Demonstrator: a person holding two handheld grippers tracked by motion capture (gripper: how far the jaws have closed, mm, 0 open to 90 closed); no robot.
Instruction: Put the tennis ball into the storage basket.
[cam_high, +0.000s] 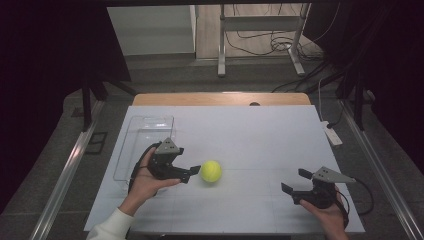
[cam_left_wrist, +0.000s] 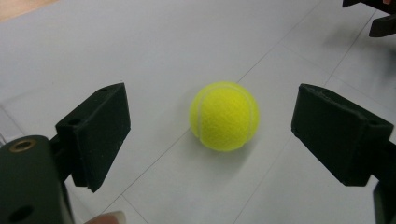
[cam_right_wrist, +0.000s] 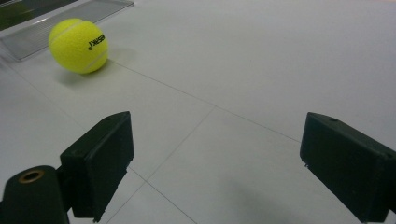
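tennis ball (cam_left_wrist: 224, 116) – just ahead of left hand-held gripper (cam_left_wrist: 210, 126) | jaws released – not touching

One yellow tennis ball (cam_high: 211, 171) lies on the white table (cam_high: 250, 135), a little left of the middle toward the near edge. One clear plastic box (cam_high: 144, 142) sits along the table's left edge. Two black grippers are over the table, the left gripper (cam_high: 192, 173) just beside the ball and the right gripper (cam_high: 295, 181) near the near right corner. Two hands hold them, one each. One white remote-like object (cam_high: 332, 135) lies at the right edge.
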